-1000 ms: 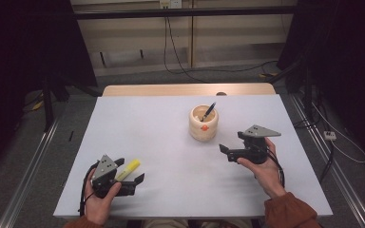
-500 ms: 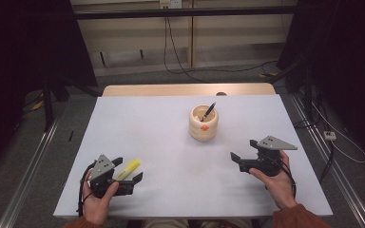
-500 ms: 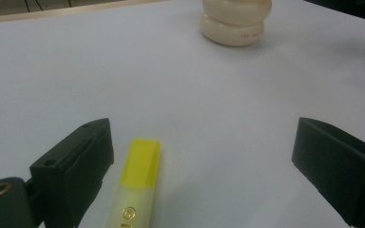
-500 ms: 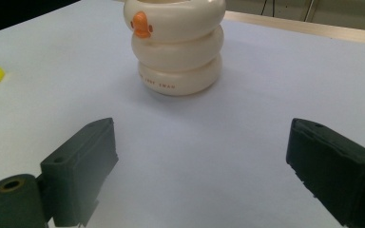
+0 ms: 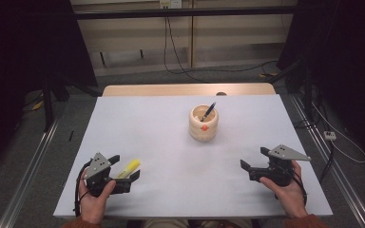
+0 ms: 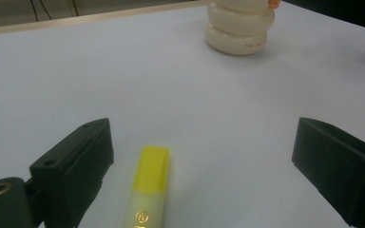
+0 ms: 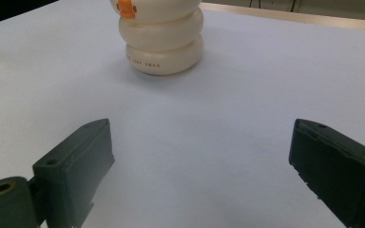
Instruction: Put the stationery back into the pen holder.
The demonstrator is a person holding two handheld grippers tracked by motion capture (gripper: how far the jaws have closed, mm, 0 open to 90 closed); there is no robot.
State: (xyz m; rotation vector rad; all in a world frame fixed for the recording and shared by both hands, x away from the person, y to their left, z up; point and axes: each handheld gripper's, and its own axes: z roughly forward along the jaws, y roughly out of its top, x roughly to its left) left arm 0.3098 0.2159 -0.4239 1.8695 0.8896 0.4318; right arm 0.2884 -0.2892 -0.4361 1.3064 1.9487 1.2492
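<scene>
Right now, left gripper (image 5: 124, 167) low at near-left table (image 5: 171, 142) corner, jaws spread wide, nothing gripped. Yellow highlighter (image 6: 148, 190) lying flat between those jaws, closer to the left-hand jaw in the left gripper view, apart from both as far as visible. Long axis roughly along the gripper's own line of sight, cap end pointing away and slightly right, toward table centre; so lengthwise in the gap, jaws set to close across its short width. Translucent pale-yellow barrel with small gold round mark, brighter squared cap. In high view same highlighter (image 5: 127, 167) angled up-right from the hand. Right gripper (image 5: 255, 163) at near-right, well apart from highlighter, jaws also wide, empty, aimed toward centre. Left hand clearly nearer; likely pickup from there, needing only small forward nudge and squeeze. Farther back, cream ribbed holder (image 5: 203, 123) mid-table, upright, orange spot on front, dark pen (image 5: 209, 110) leaning inside toward far-right. Holder (image 6: 240, 26) up-right of the highlighter in left gripper view, well apart; probable drop target, judged only from layout.
</scene>
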